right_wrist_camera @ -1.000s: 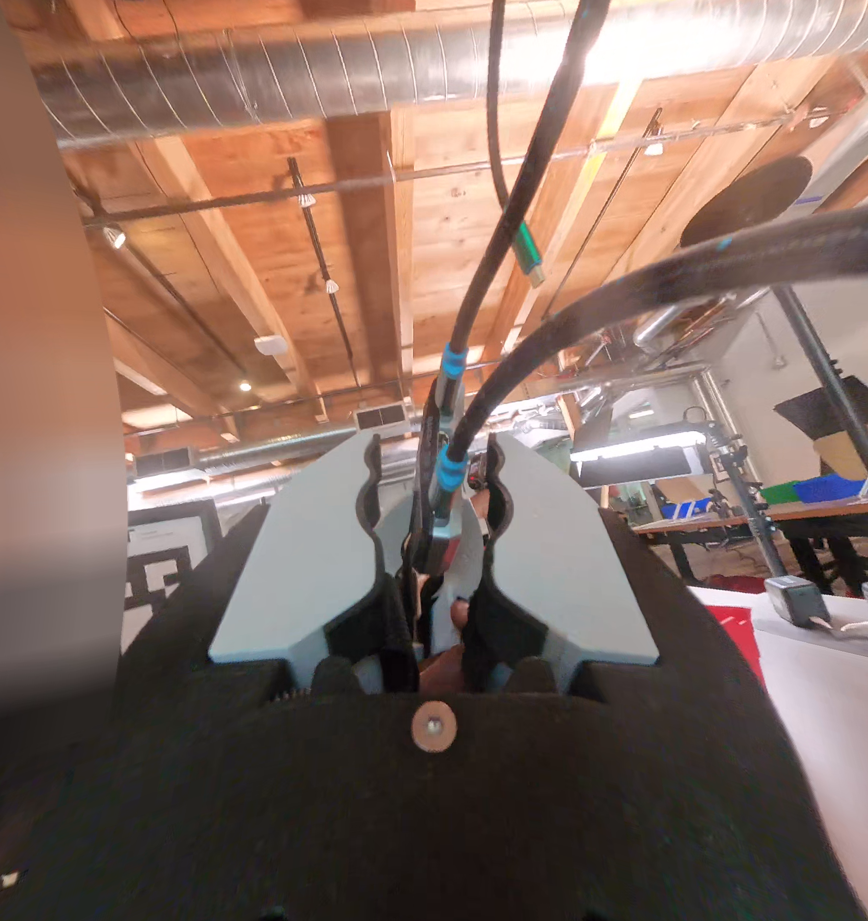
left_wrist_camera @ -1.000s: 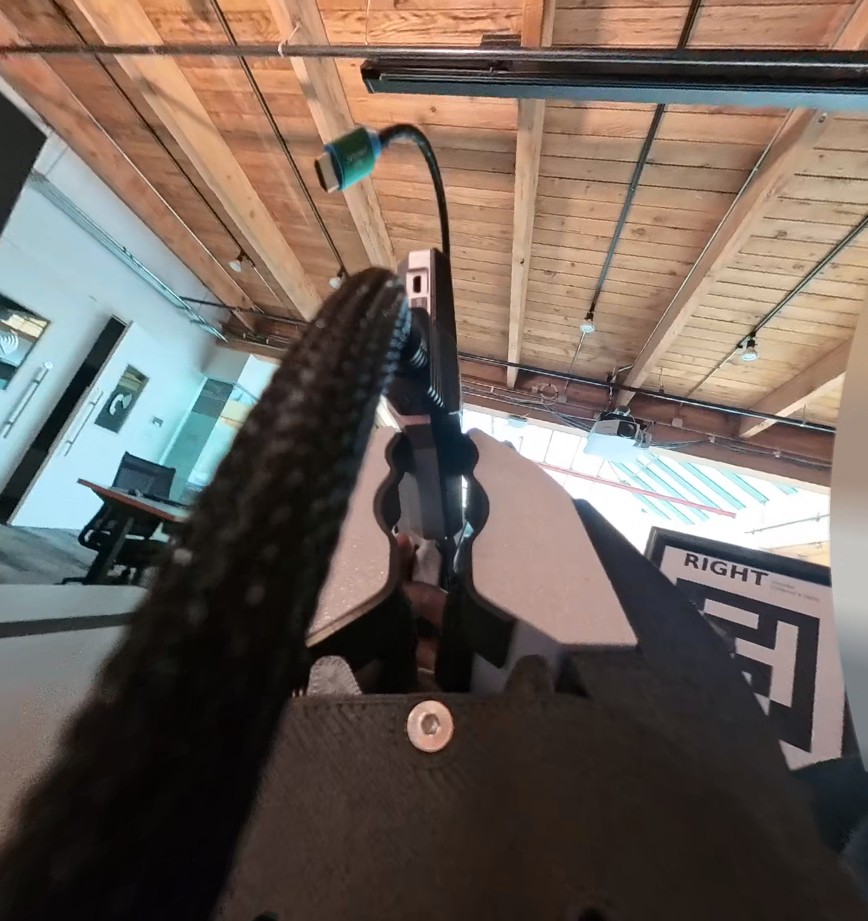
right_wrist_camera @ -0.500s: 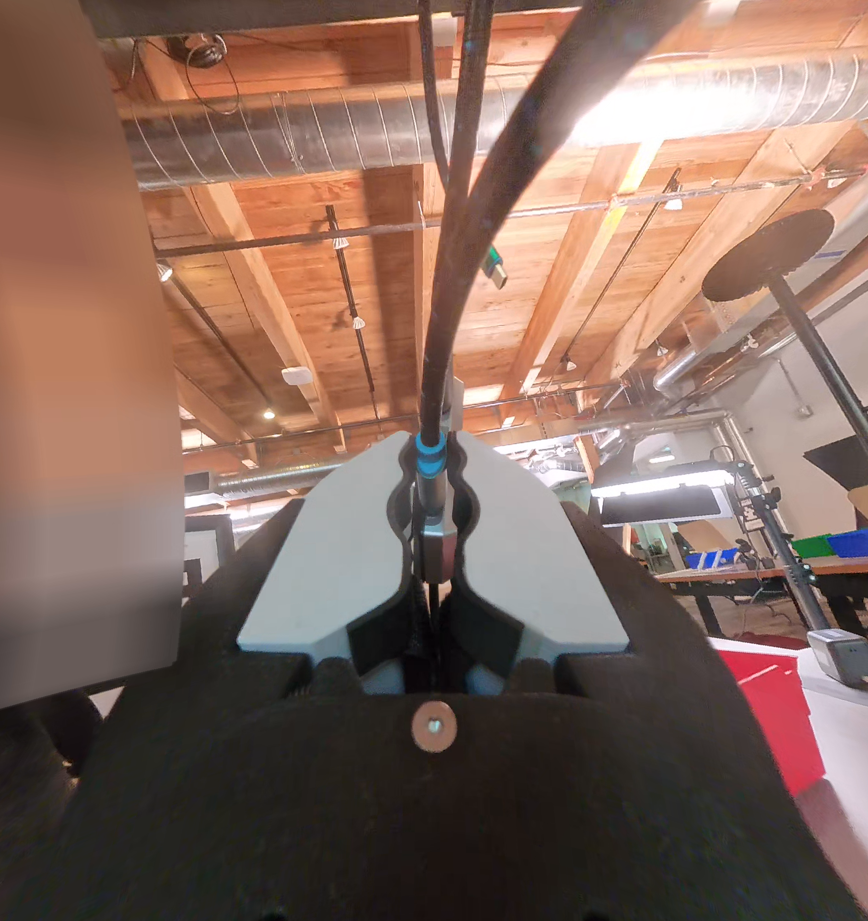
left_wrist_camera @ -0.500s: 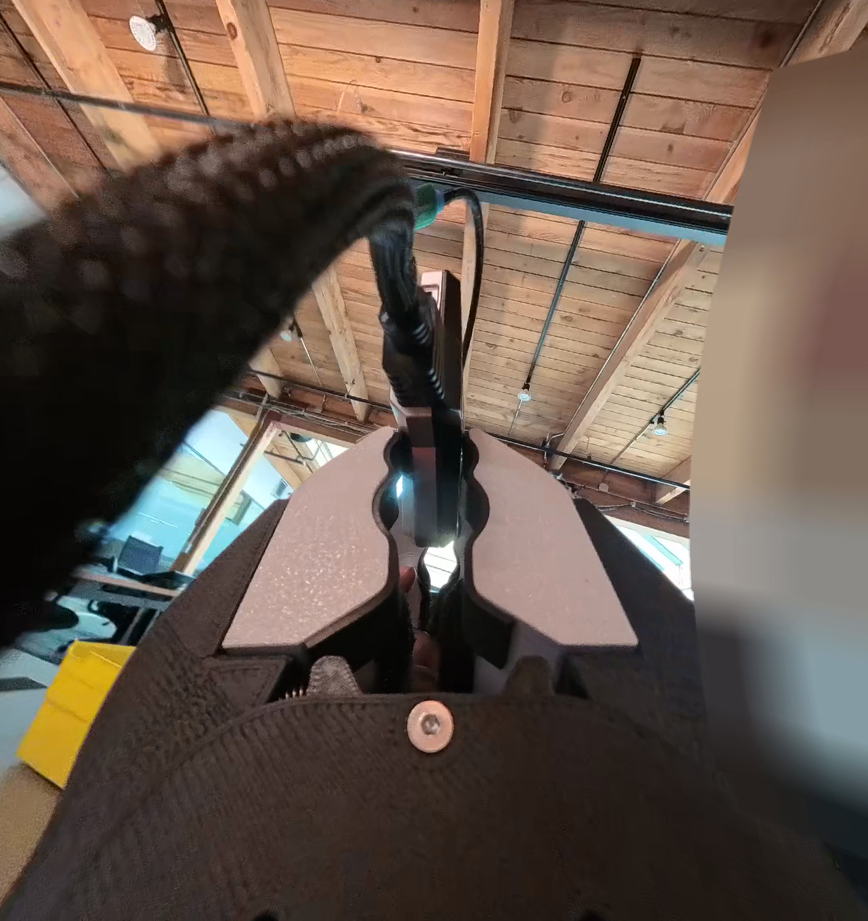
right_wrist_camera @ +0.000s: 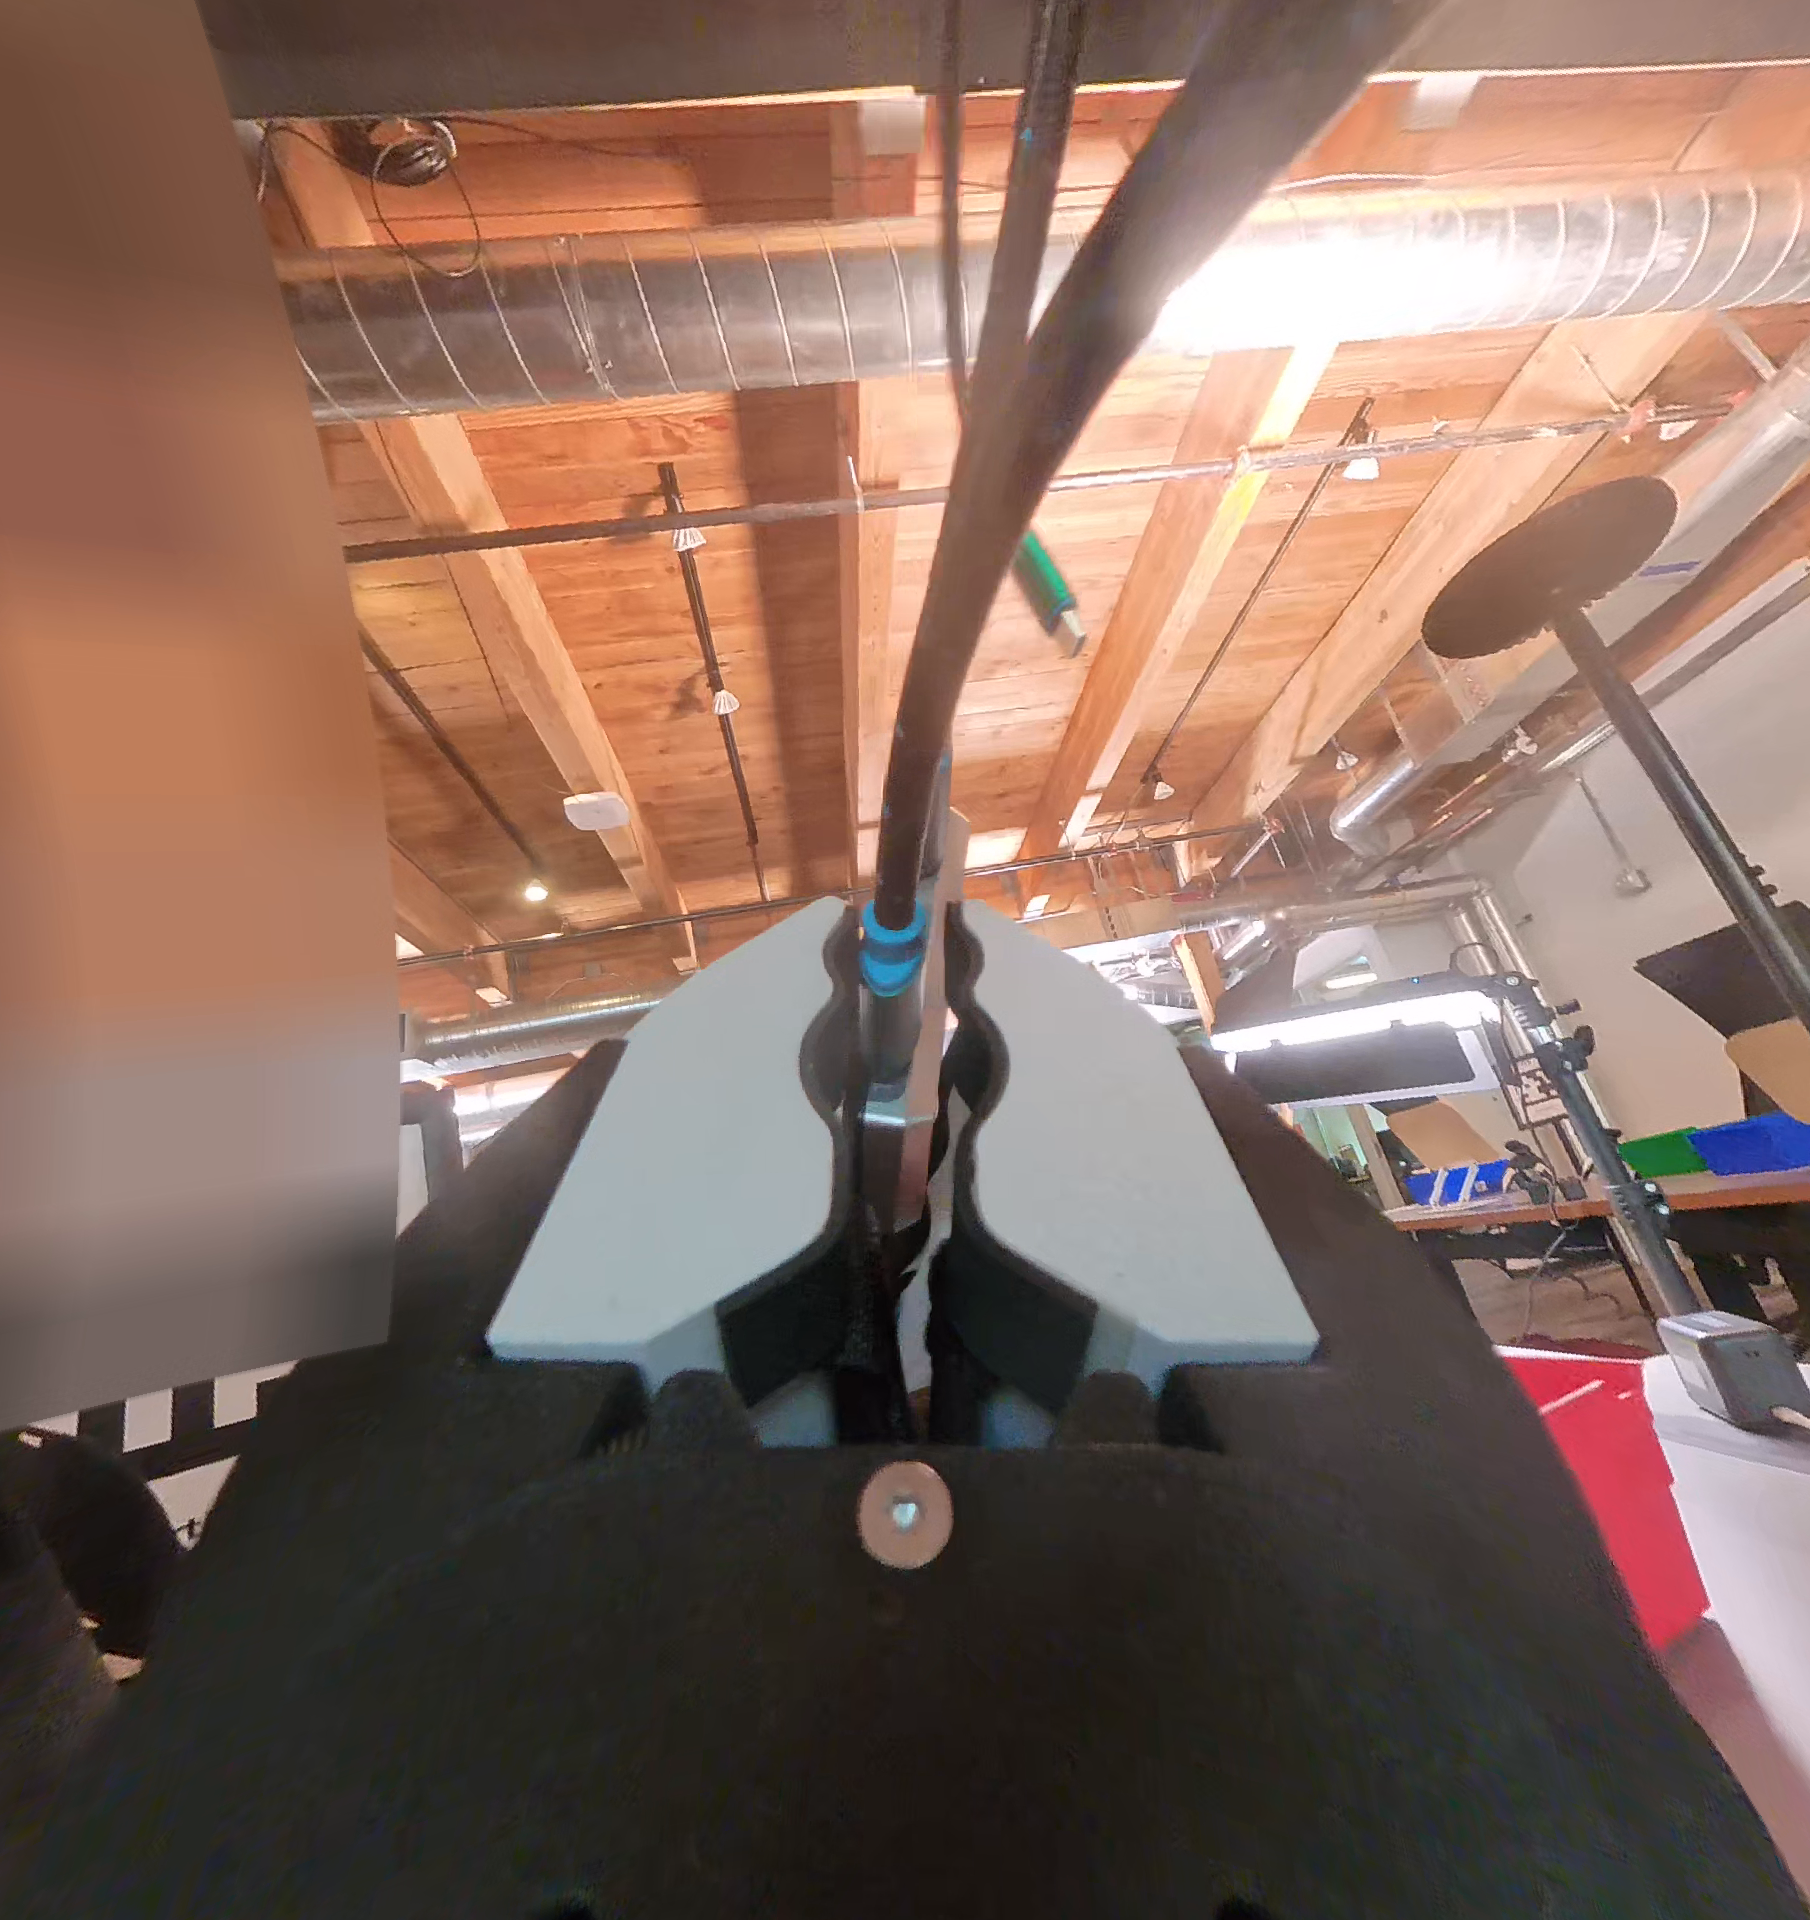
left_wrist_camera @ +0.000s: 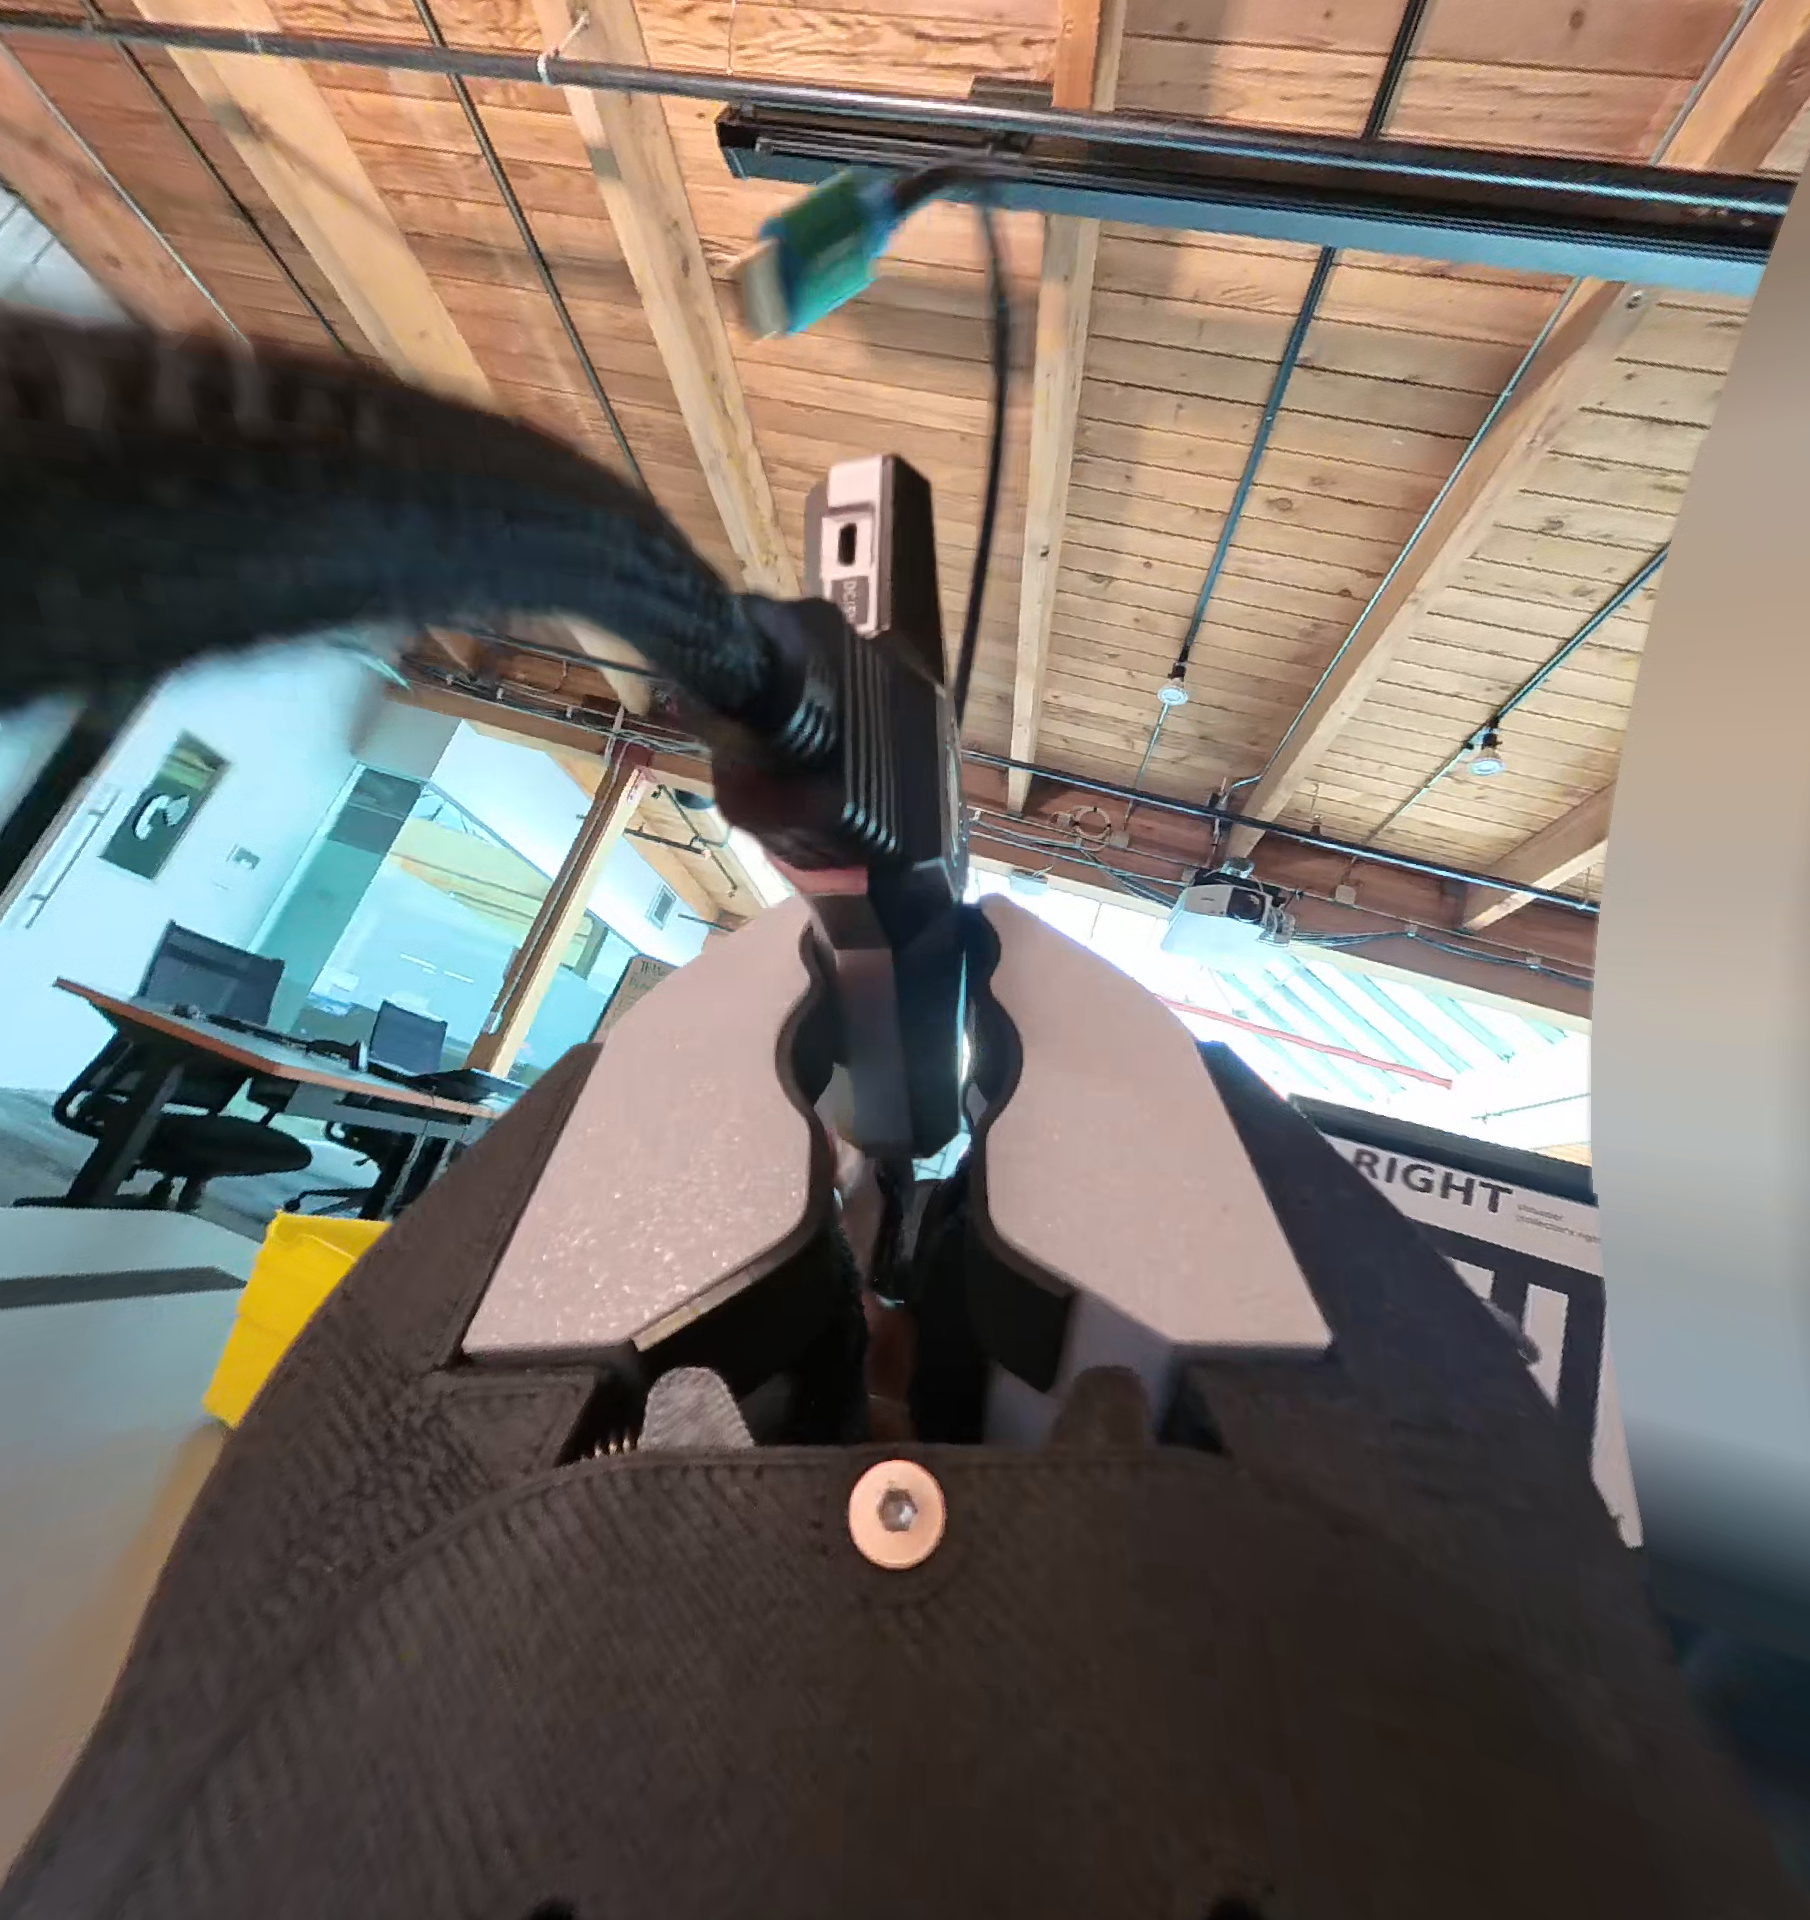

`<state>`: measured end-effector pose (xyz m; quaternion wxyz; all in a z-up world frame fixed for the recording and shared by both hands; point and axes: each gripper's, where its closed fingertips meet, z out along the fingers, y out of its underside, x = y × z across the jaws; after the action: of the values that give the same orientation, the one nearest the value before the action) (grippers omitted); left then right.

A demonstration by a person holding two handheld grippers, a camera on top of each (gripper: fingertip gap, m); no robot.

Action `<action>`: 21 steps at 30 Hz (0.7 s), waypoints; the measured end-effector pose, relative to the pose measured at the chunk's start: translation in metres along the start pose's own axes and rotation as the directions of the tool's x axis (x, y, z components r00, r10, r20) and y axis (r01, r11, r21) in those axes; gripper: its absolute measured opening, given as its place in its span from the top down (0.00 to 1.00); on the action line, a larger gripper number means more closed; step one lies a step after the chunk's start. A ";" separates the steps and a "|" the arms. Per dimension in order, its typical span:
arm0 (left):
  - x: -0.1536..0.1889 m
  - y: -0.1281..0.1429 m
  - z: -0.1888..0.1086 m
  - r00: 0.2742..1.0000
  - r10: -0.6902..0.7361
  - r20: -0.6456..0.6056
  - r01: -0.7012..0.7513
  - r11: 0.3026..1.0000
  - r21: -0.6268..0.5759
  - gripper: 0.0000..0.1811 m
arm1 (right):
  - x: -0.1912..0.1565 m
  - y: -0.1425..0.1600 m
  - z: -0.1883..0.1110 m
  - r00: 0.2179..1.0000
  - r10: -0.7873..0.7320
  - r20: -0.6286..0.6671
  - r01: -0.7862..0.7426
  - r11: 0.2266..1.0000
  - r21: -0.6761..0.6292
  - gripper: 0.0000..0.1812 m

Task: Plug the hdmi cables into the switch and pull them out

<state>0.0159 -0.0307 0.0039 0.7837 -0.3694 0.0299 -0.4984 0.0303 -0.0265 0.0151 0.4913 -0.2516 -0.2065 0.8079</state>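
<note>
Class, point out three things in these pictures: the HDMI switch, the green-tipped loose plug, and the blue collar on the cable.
HDMI switch [left_wrist_camera: 885, 644]: left wrist view, on its dark side face.
Green-tipped plug [left_wrist_camera: 818, 252]: left wrist view, on its green shell.
Blue collar [right_wrist_camera: 888, 954]: right wrist view, on the blue ring.

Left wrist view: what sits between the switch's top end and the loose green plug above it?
Nothing solid: bare ceiling planks behind. Only the plug's thin black lead runs down behind the switch.

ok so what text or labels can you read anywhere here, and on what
I will not quote writing, only say where it stands.
Marker board: large print along its top.
Switch: small print on its end face.
Tag on light stand: too small to read.
</note>
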 end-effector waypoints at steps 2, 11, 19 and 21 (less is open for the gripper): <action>0.000 -0.002 -0.001 1.000 -0.004 -0.003 0.004 1.000 0.018 0.88 | -0.003 0.001 0.001 1.000 -0.013 0.004 0.013 1.000 -0.019 0.92; 0.004 -0.006 -0.004 0.997 0.071 -0.014 -0.070 0.997 0.044 0.88 | -0.002 0.009 0.002 0.999 -0.026 -0.036 0.023 0.997 -0.079 0.91; 0.005 -0.008 -0.004 0.993 0.115 -0.031 -0.113 0.992 0.063 0.88 | -0.006 0.019 0.004 1.000 -0.020 0.007 0.021 0.989 -0.144 0.94; 0.011 -0.006 -0.004 0.990 0.127 -0.054 -0.124 0.991 0.057 0.88 | -0.012 0.016 0.004 0.998 -0.057 0.029 0.061 0.990 -0.126 0.94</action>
<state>0.0148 -0.0427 0.0086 0.8221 -0.3311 0.0621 -0.4589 0.0220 -0.0442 0.0114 0.4952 -0.2657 -0.2711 0.7815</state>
